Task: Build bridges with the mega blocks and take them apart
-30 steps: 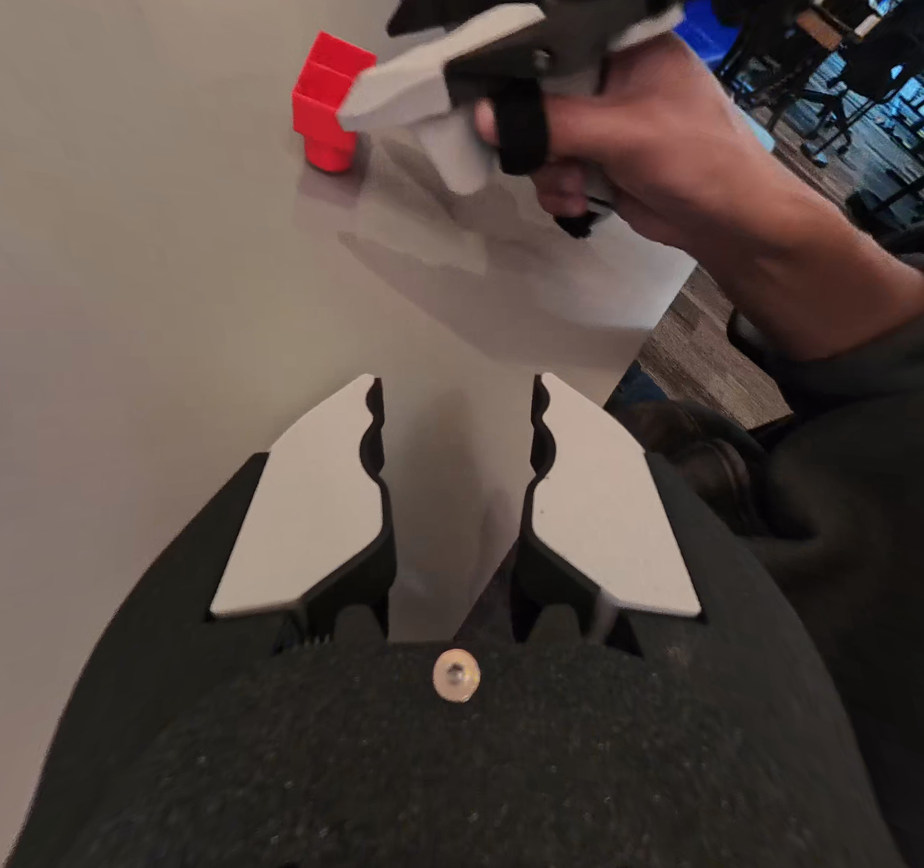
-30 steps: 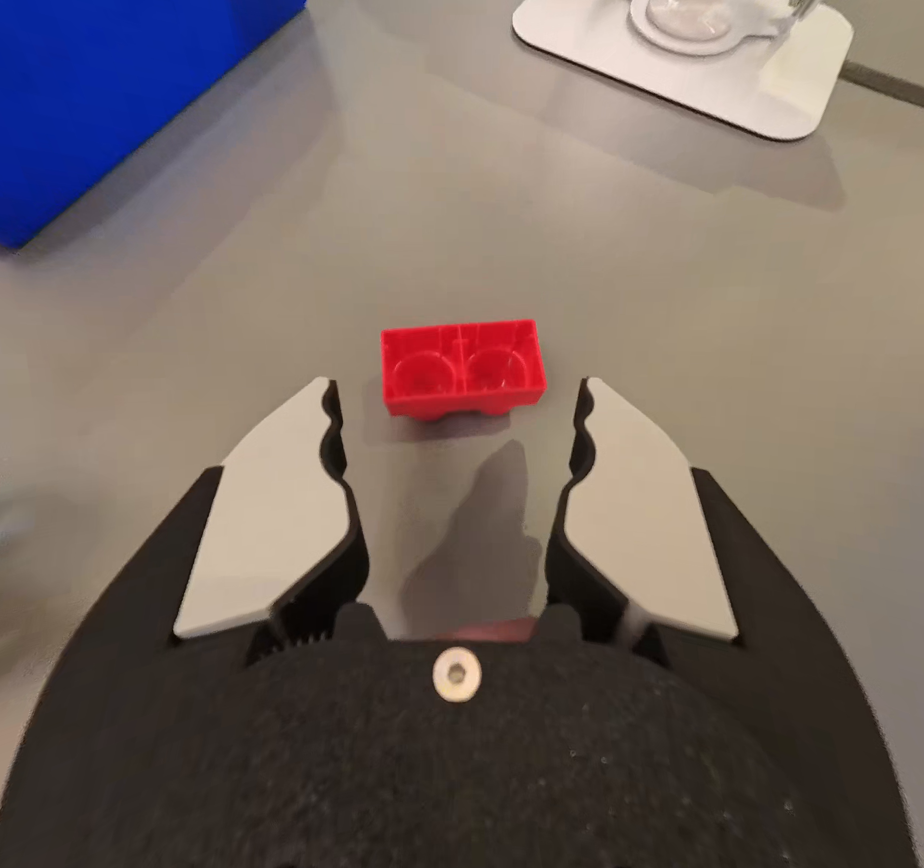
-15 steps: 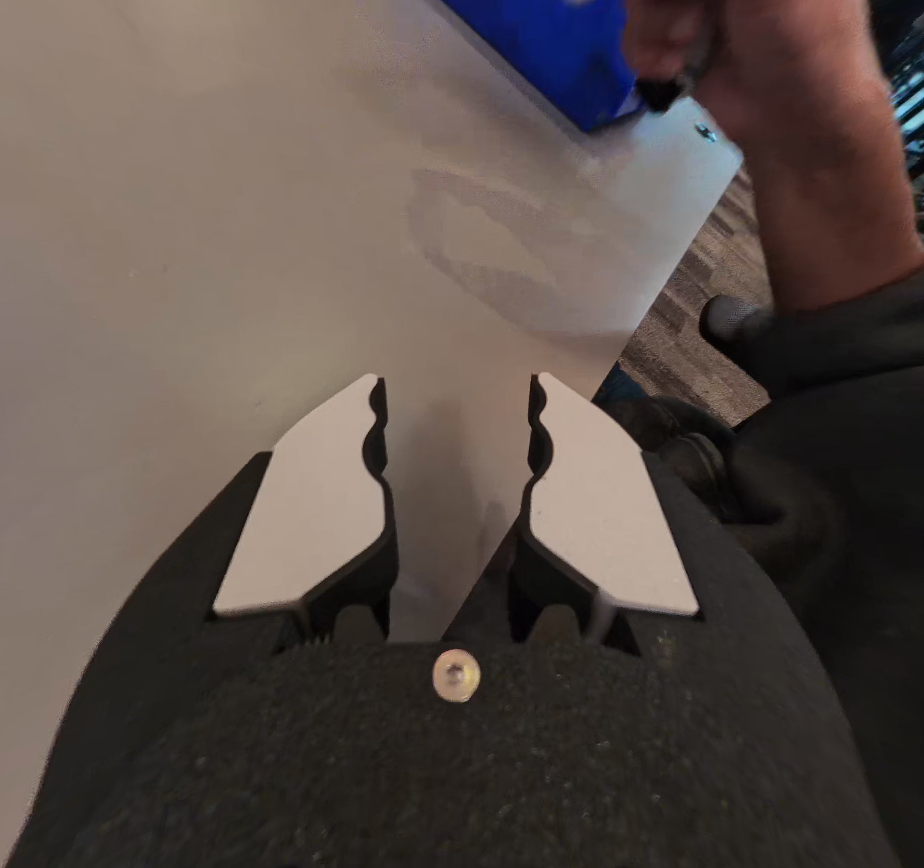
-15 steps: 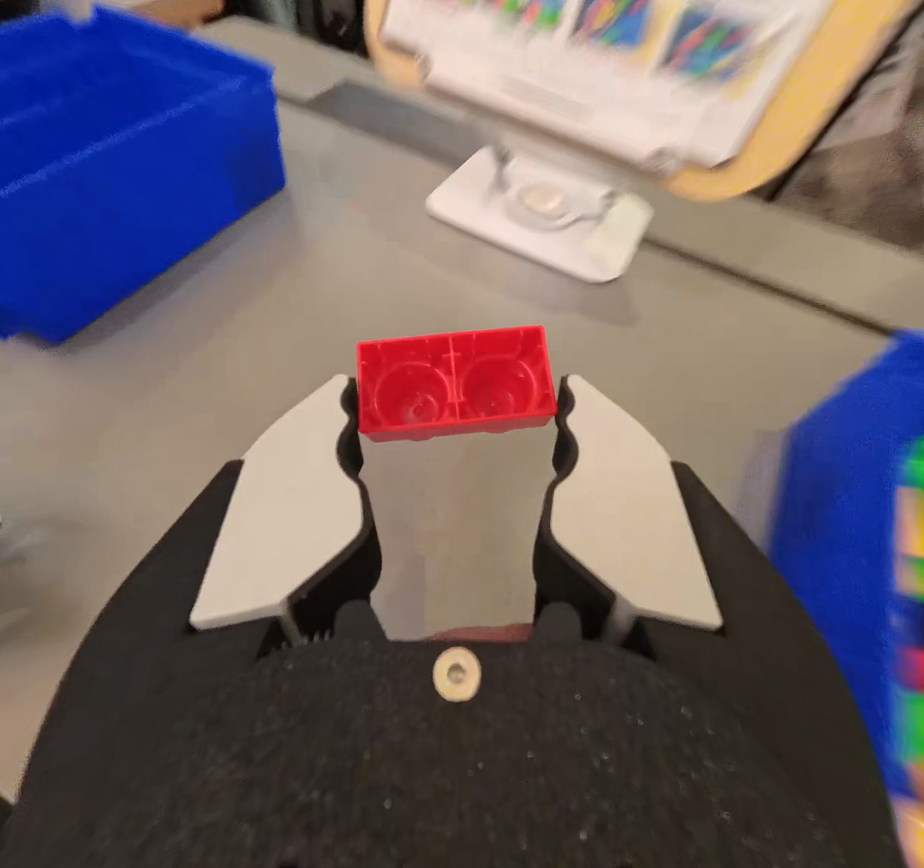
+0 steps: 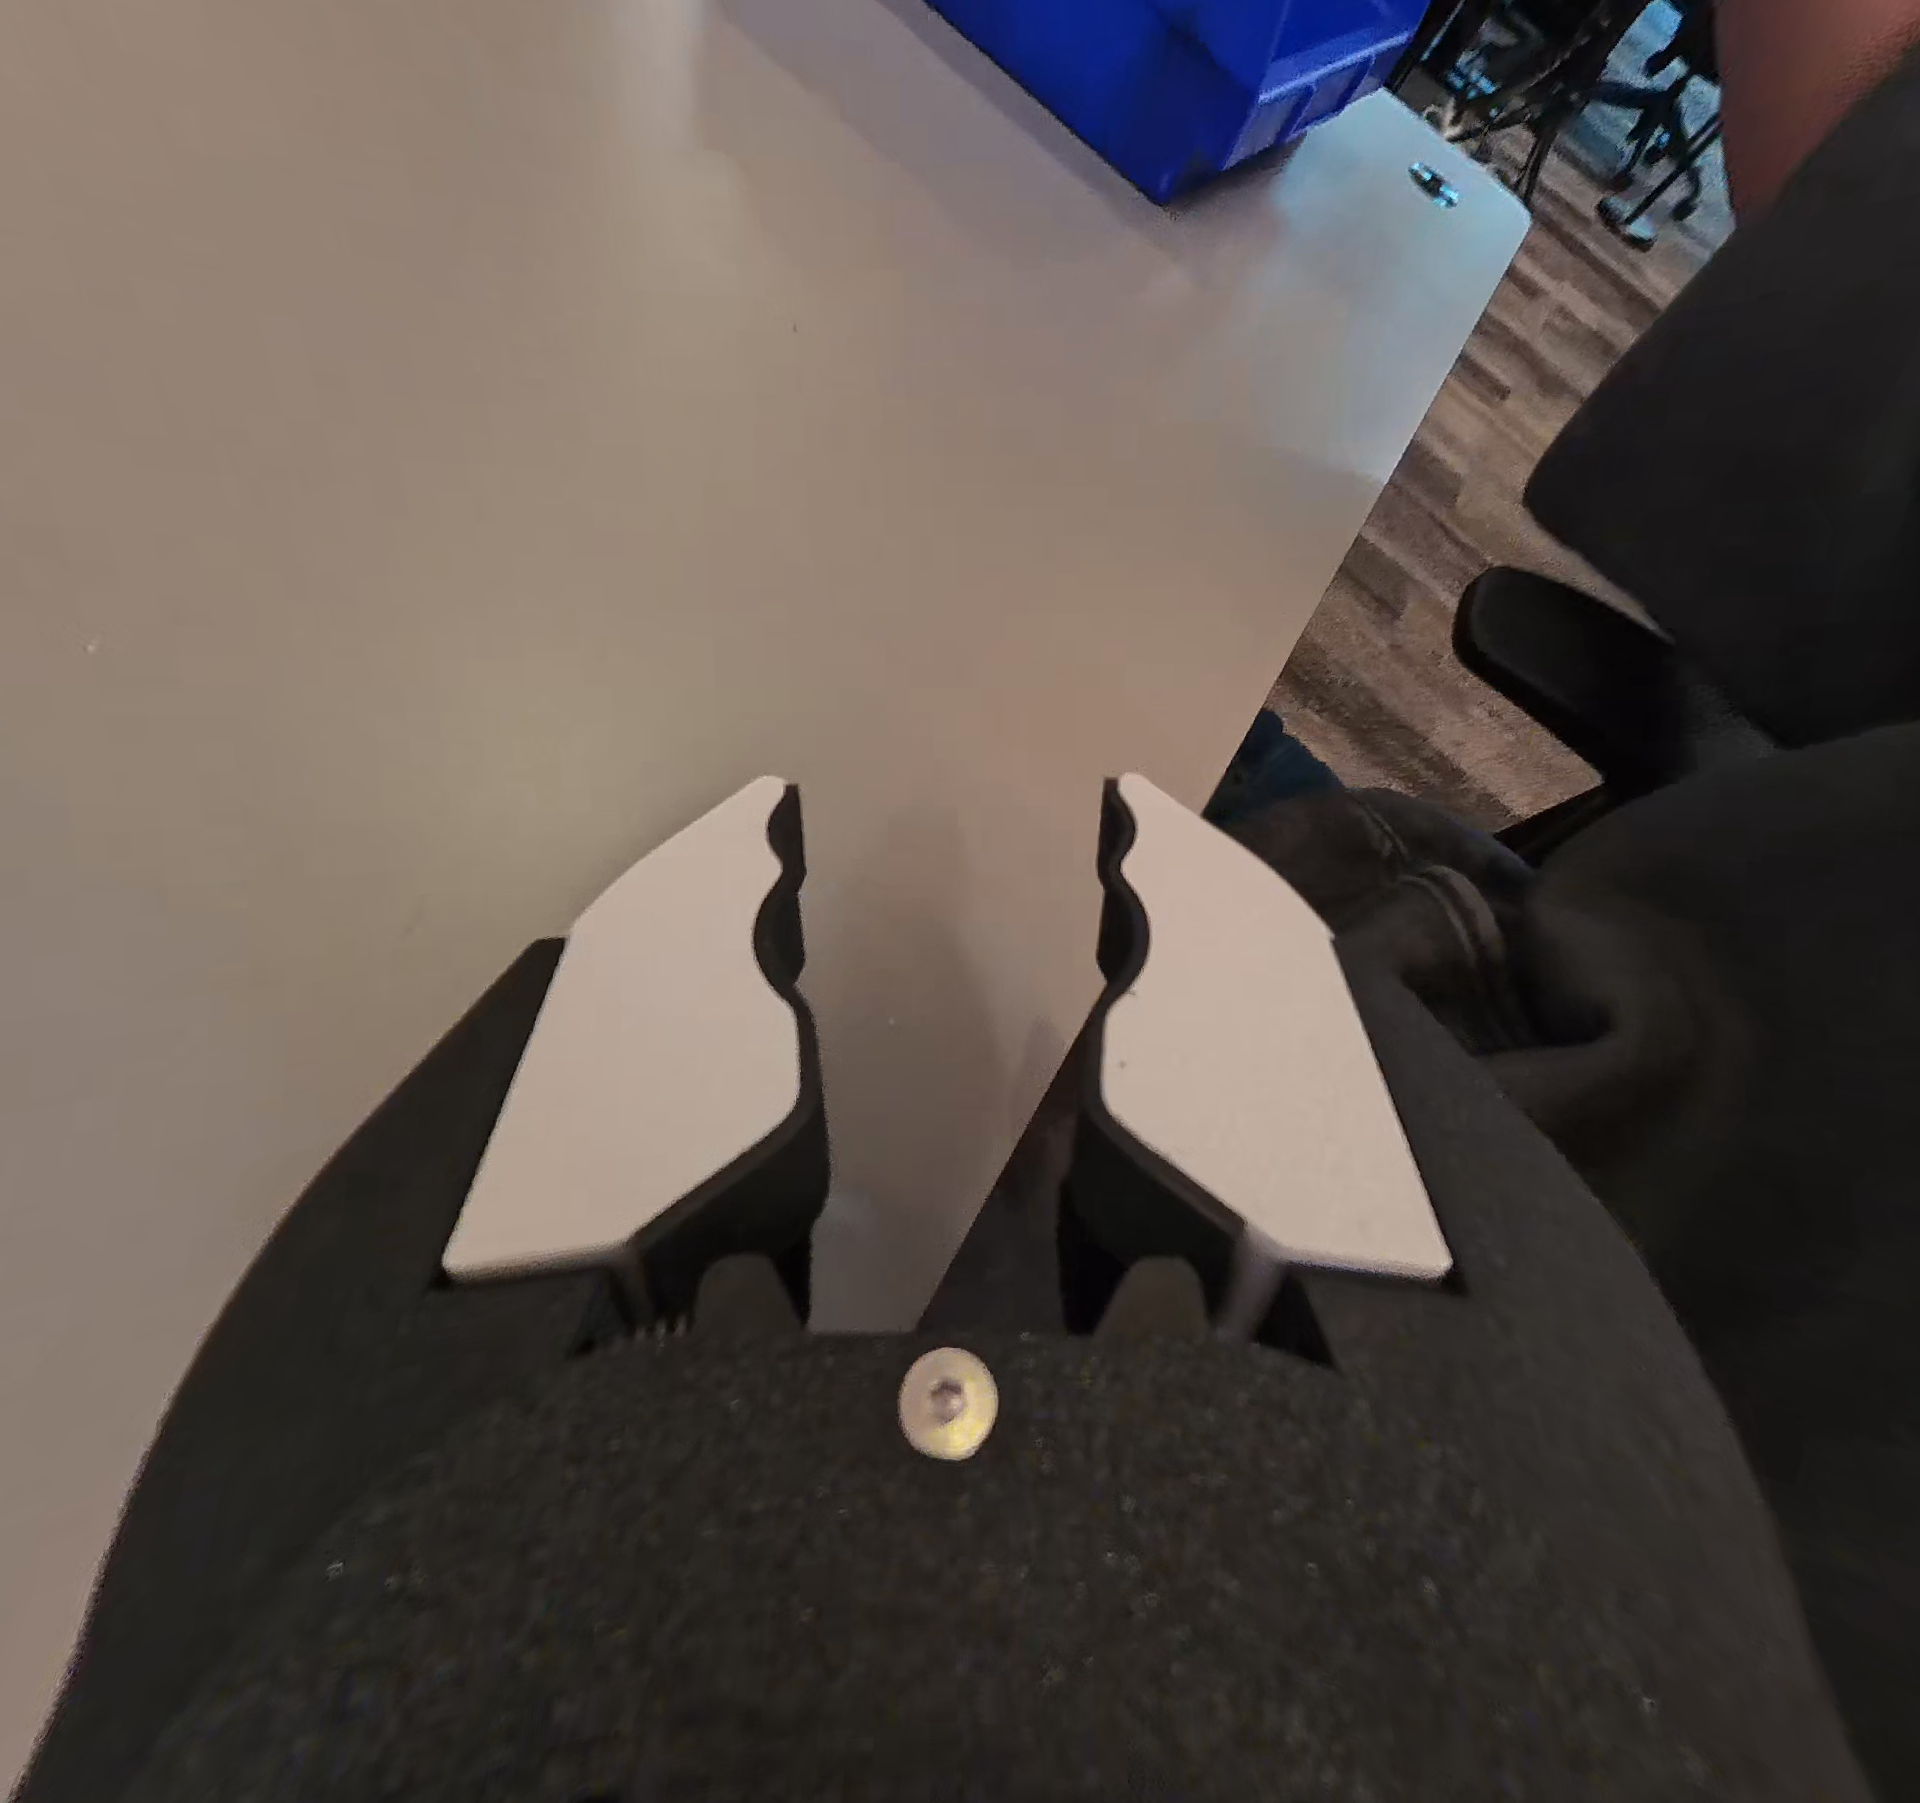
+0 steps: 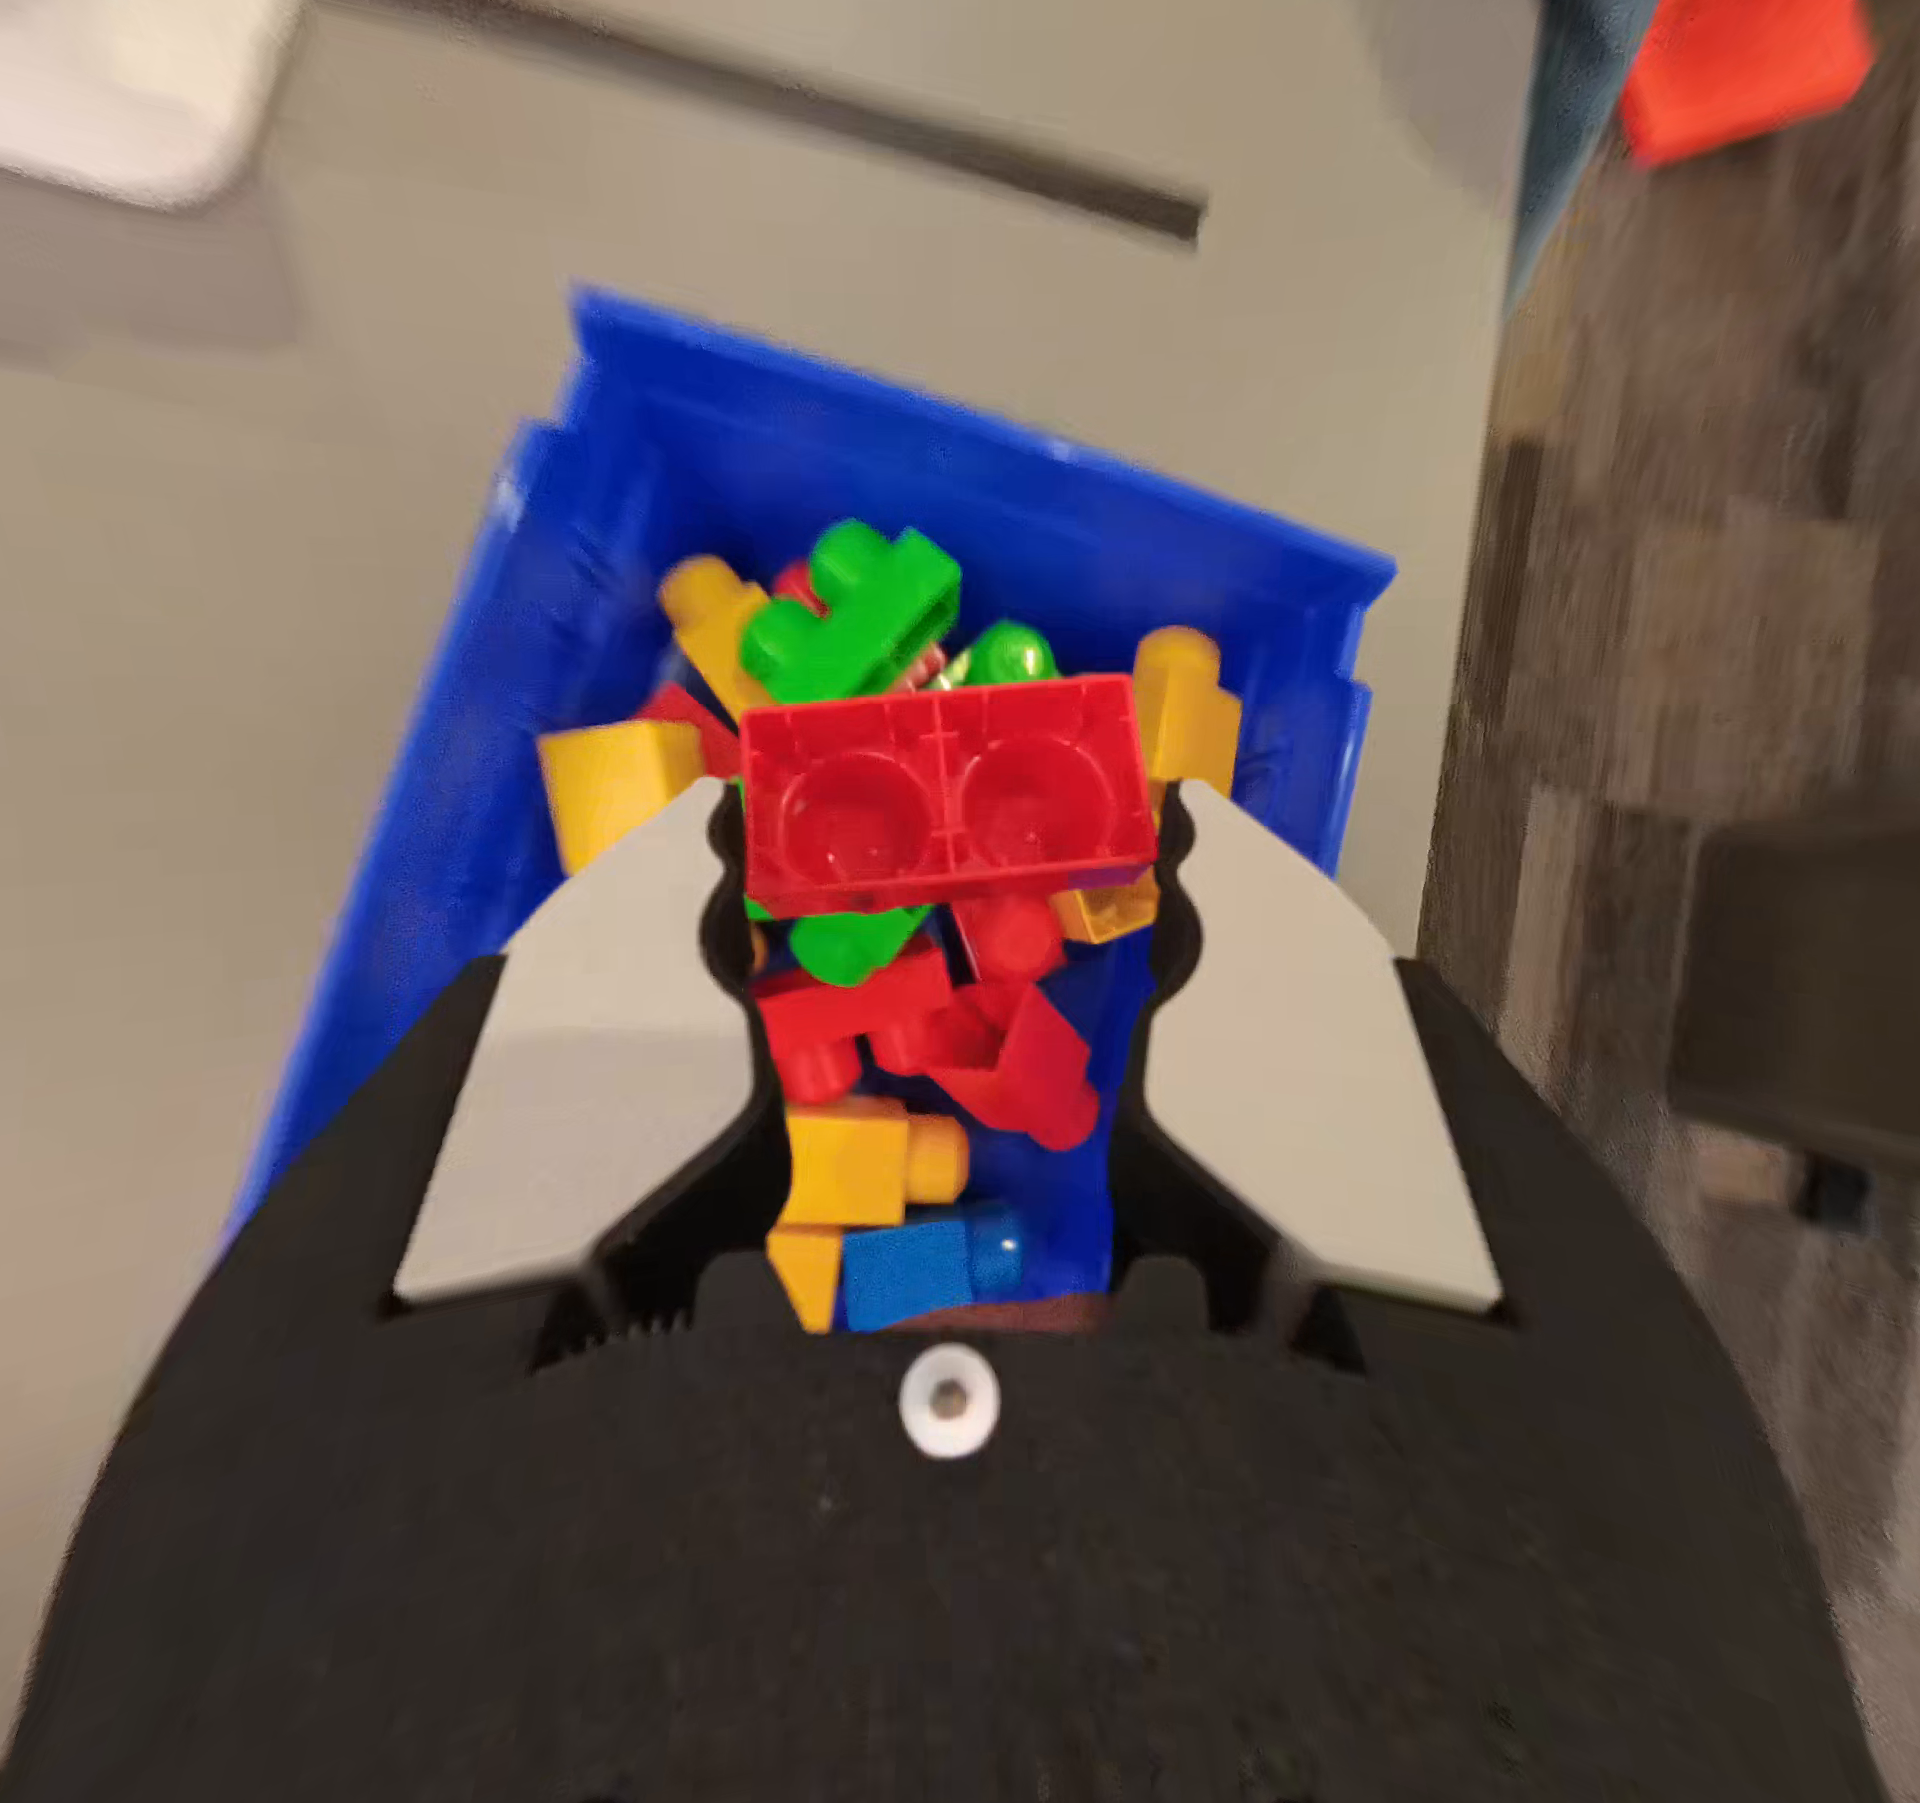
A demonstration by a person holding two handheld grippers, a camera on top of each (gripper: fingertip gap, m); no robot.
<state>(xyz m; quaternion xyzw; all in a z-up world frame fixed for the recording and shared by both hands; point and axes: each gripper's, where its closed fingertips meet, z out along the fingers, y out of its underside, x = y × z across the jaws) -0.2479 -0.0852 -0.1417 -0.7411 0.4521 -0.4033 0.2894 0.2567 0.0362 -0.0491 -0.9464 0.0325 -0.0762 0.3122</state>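
Observation:
In the right wrist view my right gripper (image 6: 948, 803) is shut on a red two-stud block (image 6: 945, 797), its hollow underside facing the camera. It hangs above a blue bin (image 6: 665, 465) filled with several red, yellow, green and blue blocks (image 6: 883, 1057). In the left wrist view my left gripper (image 5: 951, 797) is open and empty, low over the bare grey table (image 5: 468, 403) near its right edge. A blue bin (image 5: 1164, 18) stands at the far end of that table. No block shows in the left wrist view.
The table edge (image 5: 1361, 548) drops to wooden flooring on the right. A dark sleeve (image 5: 1766, 610) and a chair (image 5: 1548, 662) fill the right side. In the right wrist view a white stand base (image 6: 135, 39) sits at far left, and an orange object (image 6: 1756, 18) at top right. Some 55 centimetres of space lies between my two pairs of fingers. From my right tips it is roughly 40 centimetres to the white stand base (image 6: 135, 39); from my left, 50 centimetres.
My right gripper closed on the red block, lifted it off the table and swung right to above the block-filled bin. The right hand left the left wrist view; my left gripper stayed open.

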